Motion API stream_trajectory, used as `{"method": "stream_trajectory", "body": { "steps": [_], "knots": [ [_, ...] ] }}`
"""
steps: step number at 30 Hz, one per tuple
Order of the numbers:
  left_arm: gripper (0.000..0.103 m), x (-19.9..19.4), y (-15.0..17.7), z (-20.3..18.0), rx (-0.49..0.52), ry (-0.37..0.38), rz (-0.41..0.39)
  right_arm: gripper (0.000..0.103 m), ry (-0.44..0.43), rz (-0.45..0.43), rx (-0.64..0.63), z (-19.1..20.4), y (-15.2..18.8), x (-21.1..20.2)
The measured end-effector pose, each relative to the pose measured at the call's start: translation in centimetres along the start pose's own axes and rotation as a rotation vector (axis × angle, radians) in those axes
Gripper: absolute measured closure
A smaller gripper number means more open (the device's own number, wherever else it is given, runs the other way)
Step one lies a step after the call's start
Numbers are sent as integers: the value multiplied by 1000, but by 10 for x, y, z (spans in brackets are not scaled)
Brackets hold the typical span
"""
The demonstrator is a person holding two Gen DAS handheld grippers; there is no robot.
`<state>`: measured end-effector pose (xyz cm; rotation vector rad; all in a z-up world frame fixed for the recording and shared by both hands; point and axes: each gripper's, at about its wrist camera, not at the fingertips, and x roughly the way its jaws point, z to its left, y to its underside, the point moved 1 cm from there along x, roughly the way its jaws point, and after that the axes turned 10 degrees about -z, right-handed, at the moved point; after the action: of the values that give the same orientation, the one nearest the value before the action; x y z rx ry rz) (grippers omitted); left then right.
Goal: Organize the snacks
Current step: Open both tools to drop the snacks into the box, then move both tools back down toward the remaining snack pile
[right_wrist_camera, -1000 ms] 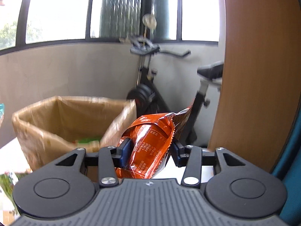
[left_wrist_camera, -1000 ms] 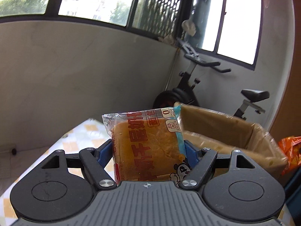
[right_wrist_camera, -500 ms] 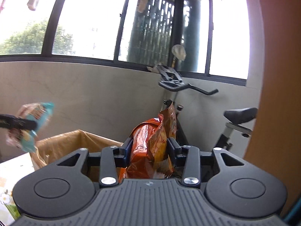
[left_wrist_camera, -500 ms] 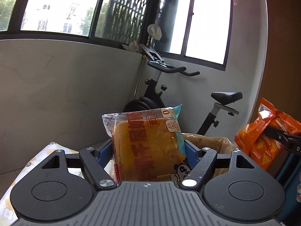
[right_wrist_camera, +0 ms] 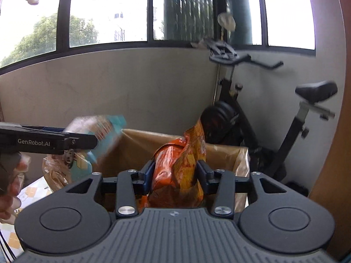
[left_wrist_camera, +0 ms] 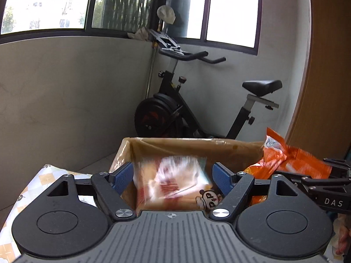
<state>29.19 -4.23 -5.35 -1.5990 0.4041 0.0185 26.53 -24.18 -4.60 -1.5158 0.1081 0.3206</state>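
Bread packet (left_wrist_camera: 173, 182) blurred, loose between spread left hand-held gripper (left_wrist_camera: 173, 178) fingers.

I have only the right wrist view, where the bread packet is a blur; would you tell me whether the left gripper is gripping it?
Observer: No. In the left wrist view the left gripper is open, its blue pads clear of the bread packet on both sides.
Operator: Thank you. Where is the packet relative to the box?
Observer: It shows against the cardboard box opening, below the far rim, blurred.
Operator: And my orange bag?
Observer: Seen from the left, the orange bag is at the box's right corner, its top above the rim.
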Motion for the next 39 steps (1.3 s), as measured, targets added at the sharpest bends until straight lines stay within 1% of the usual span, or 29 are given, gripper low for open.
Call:
{"method": "stream_trajectory", "body": {
  "steps": [1, 3, 5, 9, 15, 18, 21, 23, 24, 25, 26, 27, 29, 33, 35, 39],
  "knots": [
    [16, -1, 2, 2, -1, 0, 5, 48, -1, 7, 18, -2, 3, -1],
    [15, -3, 4, 4, -8, -4, 12, 45, 0, 9, 20, -3, 7, -6],
    [15, -7, 4, 9, -26, -9, 22, 45, 6, 14, 15, -3, 9, -10],
    [15, -20, 5, 15, -62, 0, 26, 45, 6, 0, 57, -5, 11, -26],
    [14, -52, 12, 22, -77, 1, 23, 40, 29, -39, 80, 0, 20, -53],
    [11, -68, 20, 26, -91, -1, 28, 37, 41, -64, 85, 6, 27, -69],
    [11, -84, 33, 29, -103, -4, 56, 36, 13, -88, 115, 8, 38, -84],
    [10, -91, 44, 29, -96, 1, 67, 33, 14, -119, 117, 11, 46, -96],
    [10, -94, 50, 27, -91, -1, 76, 24, 21, -132, 113, 12, 49, -101],
    [10, -94, 57, 26, -89, -1, 93, 11, 35, -133, 110, 14, 53, -104],
    [10, -94, 63, 26, -92, 1, 112, 8, 46, -135, 109, 15, 56, -107],
    [10, -92, 69, 26, -102, 1, 130, 8, 50, -137, 111, 15, 60, -109],
    [10, -86, 83, 25, -140, 9, 172, 8, 59, -123, 117, 15, 67, -112],
    [10, -74, 105, 17, -212, 49, 242, 4, 98, -80, 126, 12, 83, -113],
    [10, -67, 114, 5, -204, 78, 266, 2, 103, -51, 136, 10, 92, -114],
    [10, -56, 130, -17, -145, 99, 308, 0, 132, 7, 130, 7, 111, -112]
  ]
}}
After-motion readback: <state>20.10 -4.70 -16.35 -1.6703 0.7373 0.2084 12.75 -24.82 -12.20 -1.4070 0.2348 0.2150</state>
